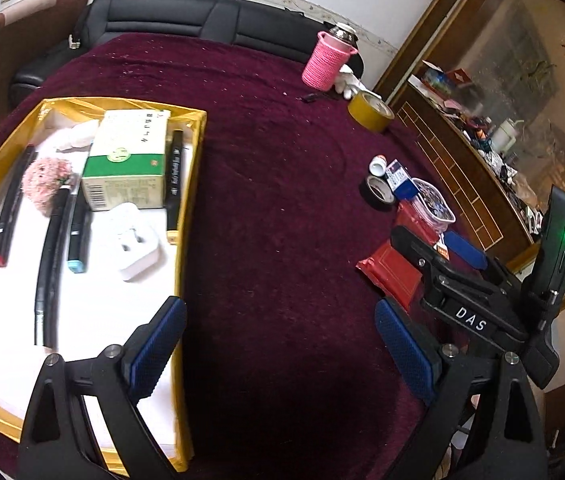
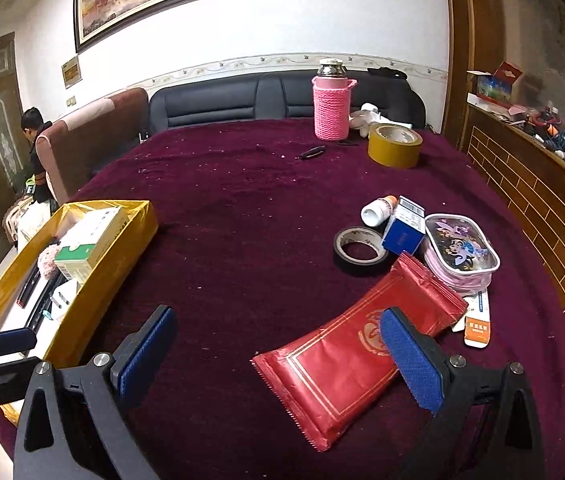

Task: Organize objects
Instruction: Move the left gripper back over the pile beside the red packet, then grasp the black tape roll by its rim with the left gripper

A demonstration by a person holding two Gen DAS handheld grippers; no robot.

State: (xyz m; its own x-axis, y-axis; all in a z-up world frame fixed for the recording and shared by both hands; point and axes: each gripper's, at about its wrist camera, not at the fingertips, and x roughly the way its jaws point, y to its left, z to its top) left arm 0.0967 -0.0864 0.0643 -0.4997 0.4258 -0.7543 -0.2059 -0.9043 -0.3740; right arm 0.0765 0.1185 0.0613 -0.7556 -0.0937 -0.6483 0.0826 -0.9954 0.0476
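A gold box [image 1: 191, 200] with a white floor sits at the left and holds several markers [image 1: 10, 208], a green-and-white carton [image 1: 128, 160], a pink plush [image 1: 44, 180] and a white plug adapter [image 1: 132, 240]. My left gripper [image 1: 278, 320] is open over the maroon cloth beside the box's right wall, with nothing between its fingers. A red foil packet [image 2: 342, 364] lies flat on the cloth. My right gripper [image 2: 278, 320] stands open just above it, its right pad over the packet's middle. The right gripper [image 1: 438, 246] also shows in the left wrist view.
Behind the packet lie a black tape roll [image 2: 360, 250], a blue carton [image 2: 404, 228], a white bottle [image 2: 376, 210], a pink pouch [image 2: 458, 254] and an orange sachet [image 2: 478, 320]. Further back stand yellow tape [image 2: 394, 146] and a pink-sleeved flask [image 2: 330, 104]. A person [image 2: 36, 152] stands far left.
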